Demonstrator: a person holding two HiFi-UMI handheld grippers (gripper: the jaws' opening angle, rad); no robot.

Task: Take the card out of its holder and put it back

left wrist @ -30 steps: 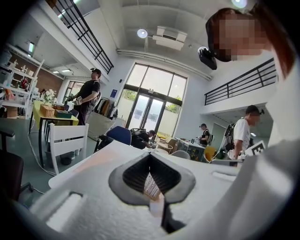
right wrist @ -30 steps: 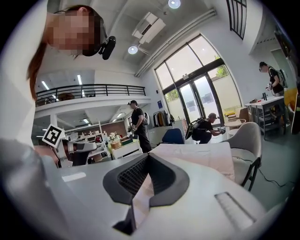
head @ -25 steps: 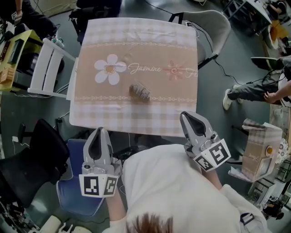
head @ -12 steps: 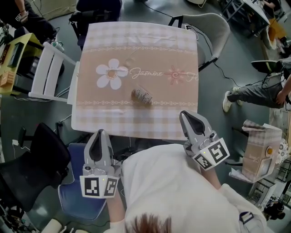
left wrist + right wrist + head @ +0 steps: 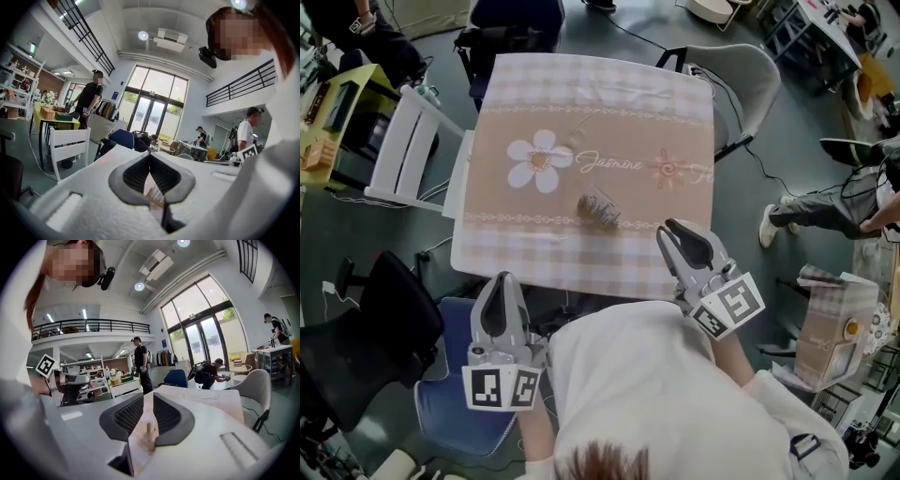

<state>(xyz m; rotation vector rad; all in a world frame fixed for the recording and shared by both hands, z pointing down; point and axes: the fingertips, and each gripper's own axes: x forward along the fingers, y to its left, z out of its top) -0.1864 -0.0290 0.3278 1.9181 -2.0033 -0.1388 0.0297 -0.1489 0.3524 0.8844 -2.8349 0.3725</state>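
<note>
While the right gripper (image 5: 668, 232) hangs over the near edge of the table (image 5: 581, 80), we note that its jaws have just been opening. They stand a narrow way apart, ribbed pads facing each other, with nothing between them. In the right gripper view, only the cloth shows through that gap. Its marker cube (image 5: 728, 305) sits close against the person's white top (image 5: 647, 394).

We record the left gripper (image 5: 500, 279) as closed on nothing, its tips meeting. (The diamond-shaped opening behind the tips is the jaws' own form, not a gap.) It stops short of the table's near edge, above a blue chair (image 5: 441, 412).

The card holder (image 5: 598, 207) is a small patterned object. It lies near the middle of the checked cloth (image 5: 534, 239), just below the script lettering and to the right of the white flower (image 5: 539, 164). It touches neither gripper; the right one is the nearer, on the holder's near right side. We cannot tell whether the card is inside, since the object is too small in the head view.

Further out:
- A white slatted chair (image 5: 405, 150) stands just beside the table's left edge.
- A grey chair (image 5: 741, 61) stands at its far right corner.
- A black chair (image 5: 370, 323) stands left of the blue one.
- Someone's legs (image 5: 825, 202) show on the floor, well to the right.
</note>
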